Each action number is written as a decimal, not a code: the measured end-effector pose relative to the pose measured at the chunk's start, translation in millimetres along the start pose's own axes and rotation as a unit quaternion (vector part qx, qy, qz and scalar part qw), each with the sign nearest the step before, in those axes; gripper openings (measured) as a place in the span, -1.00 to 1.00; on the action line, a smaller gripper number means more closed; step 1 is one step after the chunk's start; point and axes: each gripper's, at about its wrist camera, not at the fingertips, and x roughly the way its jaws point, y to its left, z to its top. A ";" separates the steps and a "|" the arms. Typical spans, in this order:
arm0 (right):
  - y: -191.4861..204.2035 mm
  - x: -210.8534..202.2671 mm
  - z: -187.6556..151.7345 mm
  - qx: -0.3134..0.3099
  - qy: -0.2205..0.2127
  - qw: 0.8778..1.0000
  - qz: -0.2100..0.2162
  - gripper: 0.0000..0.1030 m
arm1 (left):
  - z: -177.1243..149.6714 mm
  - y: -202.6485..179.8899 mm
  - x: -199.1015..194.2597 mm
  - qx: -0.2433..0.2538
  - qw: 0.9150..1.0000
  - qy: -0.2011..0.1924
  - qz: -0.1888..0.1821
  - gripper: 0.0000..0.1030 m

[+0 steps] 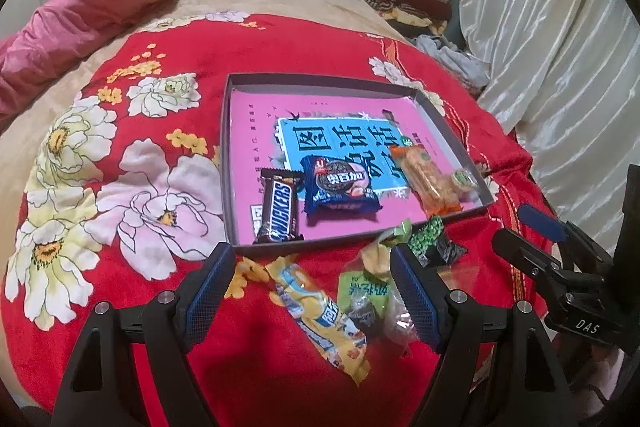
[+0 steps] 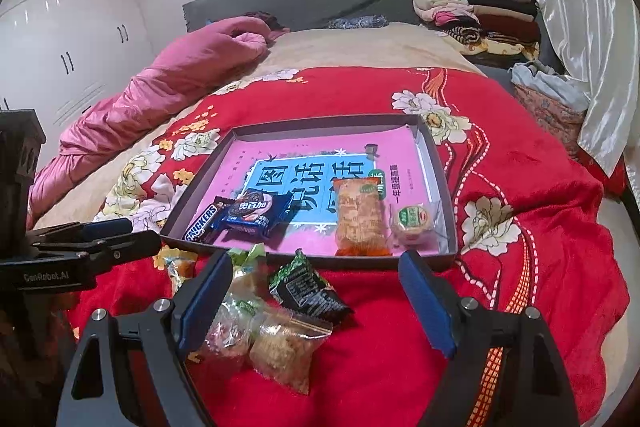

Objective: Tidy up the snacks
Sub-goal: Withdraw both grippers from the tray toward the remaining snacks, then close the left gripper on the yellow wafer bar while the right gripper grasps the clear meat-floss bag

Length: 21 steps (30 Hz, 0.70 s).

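Snacks (image 2: 280, 331) loose before tray rim (image 2: 304, 259); both tongs gaping.

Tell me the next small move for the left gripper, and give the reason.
Probably lower the left gripper onto the yellow packet and close on it. Its jaws stand open, empty, with that packet lying on the red blanket just beneath them. Four snacks, among them the Snickers bar, already lie in the tray, so the loose ones in front of it seem next.
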 end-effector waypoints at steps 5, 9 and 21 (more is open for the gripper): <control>2.4 -0.8 -2.8 -0.002 0.001 1.000 0.000 0.65 | -4.7 -1.5 0.4 0.002 1.000 0.006 0.001 0.57; 3.0 -1.2 -5.3 -0.002 0.003 1.000 0.002 0.65 | -7.8 -1.2 0.6 0.002 1.000 0.010 0.003 0.57; 5.3 -1.6 -16.3 -0.007 0.019 1.000 0.005 0.65 | -15.4 3.6 1.7 -0.006 1.000 0.019 0.013 0.57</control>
